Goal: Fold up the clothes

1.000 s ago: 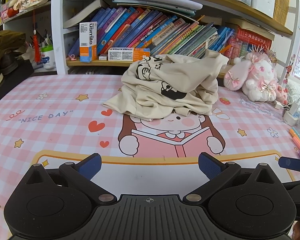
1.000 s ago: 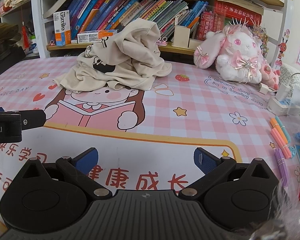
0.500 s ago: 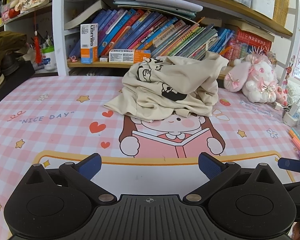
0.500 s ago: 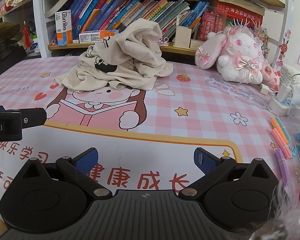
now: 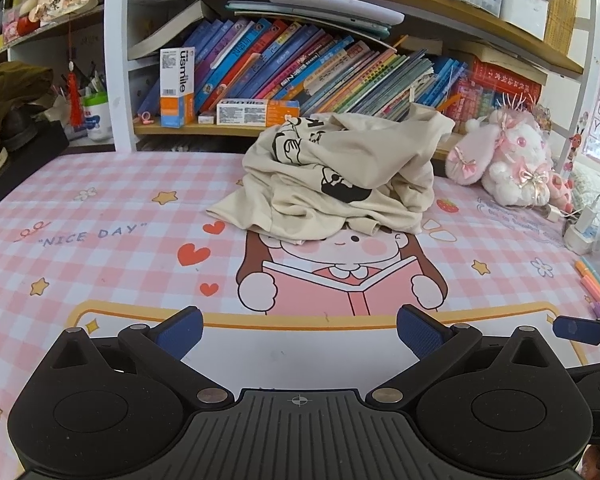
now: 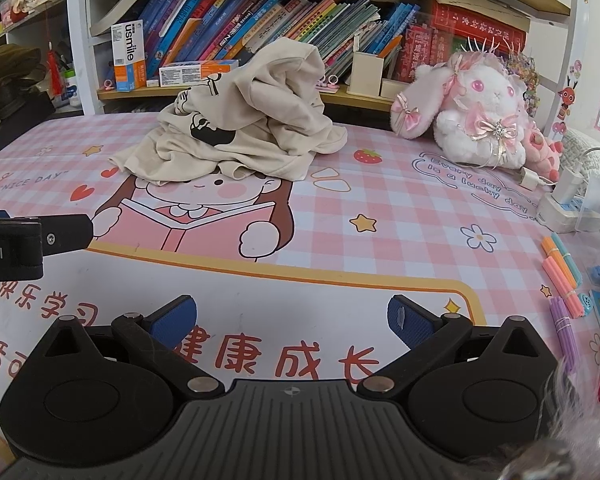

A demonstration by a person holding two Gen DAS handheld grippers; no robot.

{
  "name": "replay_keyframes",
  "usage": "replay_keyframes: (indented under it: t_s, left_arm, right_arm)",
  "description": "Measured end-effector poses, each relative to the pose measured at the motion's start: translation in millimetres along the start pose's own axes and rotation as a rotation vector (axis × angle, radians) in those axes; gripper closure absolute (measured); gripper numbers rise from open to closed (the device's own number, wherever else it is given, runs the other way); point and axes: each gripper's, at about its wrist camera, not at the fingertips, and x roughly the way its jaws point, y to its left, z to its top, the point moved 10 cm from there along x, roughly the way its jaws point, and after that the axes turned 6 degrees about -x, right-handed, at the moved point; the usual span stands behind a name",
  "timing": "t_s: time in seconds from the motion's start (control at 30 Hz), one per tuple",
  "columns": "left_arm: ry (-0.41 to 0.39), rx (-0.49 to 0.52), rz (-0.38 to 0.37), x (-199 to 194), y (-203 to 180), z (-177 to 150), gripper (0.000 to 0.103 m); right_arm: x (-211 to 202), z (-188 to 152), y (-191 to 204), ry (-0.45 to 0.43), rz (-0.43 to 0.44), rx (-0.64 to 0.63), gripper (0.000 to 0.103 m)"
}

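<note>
We note a cream shirt [image 5: 332,184], soft and crumpled in a heap on the glossy pink checked mat [image 5: 100,240], its shape and print half hidden by folds. Left gripper [image 5: 299,330] and right gripper [image 6: 292,319]: jaws wide apart, empty, well short of it.

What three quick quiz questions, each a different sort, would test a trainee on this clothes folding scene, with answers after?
1. True or false: the cream garment already lies folded flat on the pink checked mat.
2. Multiple choice: what sits to the right of the garment, by the shelf? A) a plush rabbit B) a kettle C) a shoe box
3. Fill in: both the left gripper and the right gripper have their fingers ____ and hold nothing.

Key
1. False. It lies in a crumpled heap.
2. A, the plush rabbit.
3. Open. Both are short of the garment, not touching it.
</note>
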Motion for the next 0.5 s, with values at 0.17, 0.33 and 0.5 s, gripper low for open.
replay_keyframes:
  t_s: [0.17,0.33,0.5]
  left_arm:
    - [0.009,0.001,-0.004,0.2,-0.6,-1.1,0.0]
    - [0.017,0.015,-0.011,-0.2,-2.9,-3.7,0.0]
    - [0.022,0.027,-0.016,-0.7,-5.3,-6.6,0.0]
  right_arm:
    - [-0.7,-0.4,1.0,0.002,0.004,-0.001,0.0]
    - [-1.1,-0.9,3.1,0.003,0.011,-0.006,0.0]
    - [-1.3,-2.5,5.6,0.005,0.019,-0.009,0.0]
